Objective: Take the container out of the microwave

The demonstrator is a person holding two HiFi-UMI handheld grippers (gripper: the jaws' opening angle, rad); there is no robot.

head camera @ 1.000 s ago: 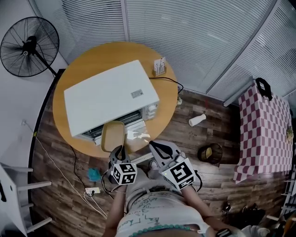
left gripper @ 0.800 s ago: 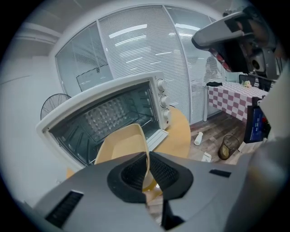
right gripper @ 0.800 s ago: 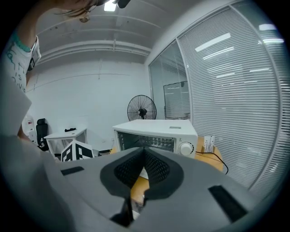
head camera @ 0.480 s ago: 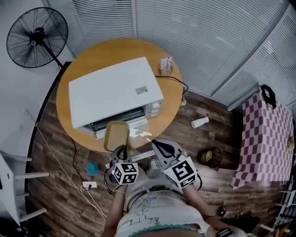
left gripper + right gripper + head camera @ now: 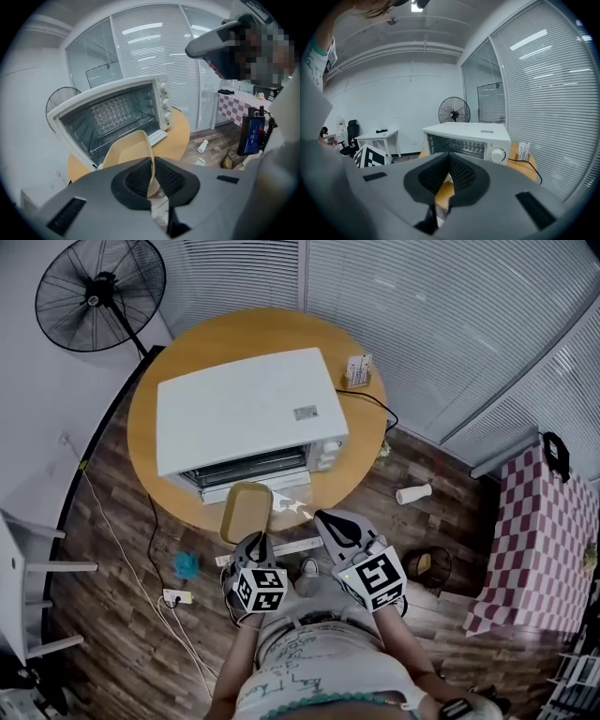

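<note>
A white microwave oven [image 5: 246,413] stands on a round wooden table [image 5: 361,442] with its door open toward me. In the left gripper view its cavity [image 5: 110,117] holds only the wire rack. My left gripper [image 5: 255,542] is shut on the near rim of a tan oval container [image 5: 246,512]. The container hangs in front of the open door, over the table's near edge. In the left gripper view the container's rim [image 5: 129,150] is pinched between the pads of the left gripper [image 5: 152,176]. My right gripper [image 5: 323,519] is shut and holds nothing, just right of the container; it [image 5: 449,171] faces the oven [image 5: 468,133].
A standing fan [image 5: 98,292] is behind the table at the left. On the wooden floor are a fallen white cup [image 5: 413,493], a round bin [image 5: 427,568] and a power strip [image 5: 176,596]. A checked tablecloth [image 5: 534,540] is at the right. A small card holder [image 5: 356,369] sits on the table's back.
The head view has swung, so table and oven now sit further right and lower. The left gripper has carried the container slightly sideways before the oven door. The right gripper has kept still.
</note>
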